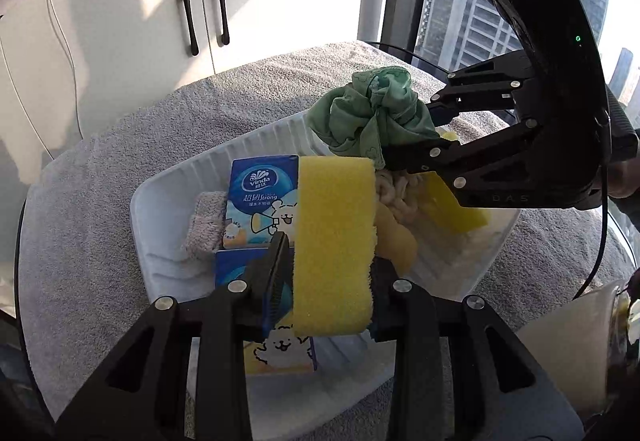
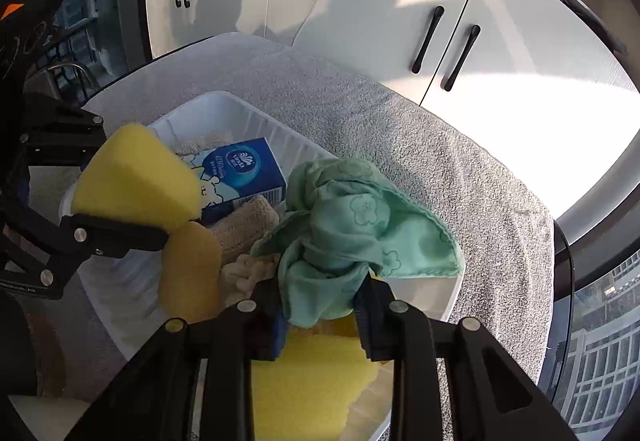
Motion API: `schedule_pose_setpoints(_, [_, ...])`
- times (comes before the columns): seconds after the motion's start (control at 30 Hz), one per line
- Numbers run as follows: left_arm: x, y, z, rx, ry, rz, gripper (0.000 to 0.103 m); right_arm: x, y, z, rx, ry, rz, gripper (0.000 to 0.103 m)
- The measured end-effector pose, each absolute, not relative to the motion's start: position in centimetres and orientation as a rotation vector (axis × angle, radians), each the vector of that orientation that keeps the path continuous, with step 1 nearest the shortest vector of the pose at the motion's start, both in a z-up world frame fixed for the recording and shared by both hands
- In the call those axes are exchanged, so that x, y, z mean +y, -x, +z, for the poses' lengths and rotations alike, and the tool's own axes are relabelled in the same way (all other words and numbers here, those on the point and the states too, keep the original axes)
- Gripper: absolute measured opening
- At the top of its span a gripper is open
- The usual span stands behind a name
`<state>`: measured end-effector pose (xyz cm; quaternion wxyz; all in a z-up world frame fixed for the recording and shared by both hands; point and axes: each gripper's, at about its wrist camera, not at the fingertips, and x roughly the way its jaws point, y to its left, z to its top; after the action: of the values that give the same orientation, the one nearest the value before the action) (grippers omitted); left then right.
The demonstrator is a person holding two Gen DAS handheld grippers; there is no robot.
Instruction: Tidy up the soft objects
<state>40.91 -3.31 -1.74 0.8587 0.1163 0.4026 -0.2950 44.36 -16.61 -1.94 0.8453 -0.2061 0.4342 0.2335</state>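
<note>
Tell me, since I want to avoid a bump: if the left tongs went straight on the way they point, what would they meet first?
Probably the green cloth held in the right tongs, which hangs over the white tray straight ahead of the yellow sponge that the left tongs grip. Depth is unclear, so they might pass beneath it.

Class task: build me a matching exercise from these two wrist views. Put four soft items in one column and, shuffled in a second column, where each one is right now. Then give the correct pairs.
Items
1. yellow sponge
2. green cloth
3. blue tissue pack
4. knitted pad

Places
A. lying in the white tray, left of the tissue pack in the left wrist view
B. pinched in the right gripper
C. pinched in the left gripper
D. lying in the tray, printed face up, with a bear drawing

Pairs: 1-C, 2-B, 3-D, 4-A
</note>
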Motion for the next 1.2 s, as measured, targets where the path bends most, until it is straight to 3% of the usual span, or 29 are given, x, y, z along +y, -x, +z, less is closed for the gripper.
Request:
schedule_pose_setpoints(0.13, [-2.9,-41.0,-1.8,0.85,-0.233,-0.604,0.032,-16.5,-44.5,-2.2,0.926,0.434,0.498,0.034])
schedule_pose_setpoints(0.2, [-2.7,-40.9,-1.8,0.845,-0.238,-0.586,0.05,-16.4,-44.4,-2.2,0.929,0.431,0.498,0.042])
schedule_pose_setpoints(0.27, [-2.3,-40.8,-1.9,0.838,-0.232,-0.583,0.061,-16.5,-44.4,-2.2,0.929,0.43,0.496,0.044])
schedule_pose_setpoints(0.37, [-1.7,-40.8,-2.0,0.828,-0.227,-0.573,0.07,-16.7,-44.2,-2.0,0.926,0.415,0.492,0.054])
schedule_pose_setpoints(0.77, [0.7,-40.2,-1.1,0.799,-0.174,-0.524,0.071,-18.3,-42.3,0.4,0.898,0.367,0.482,0.07])
schedule_pose_setpoints(0.9, [1.6,-39.7,-0.4,0.776,-0.145,-0.498,0.081,-18.7,-41.2,1.7,0.872,0.35,0.471,0.079])
schedule_pose_setpoints(1.2, [4.5,-37.9,1.4,0.736,-0.068,-0.401,0.099,-21.6,-39.7,4.2,0.83,0.27,0.393,0.087])
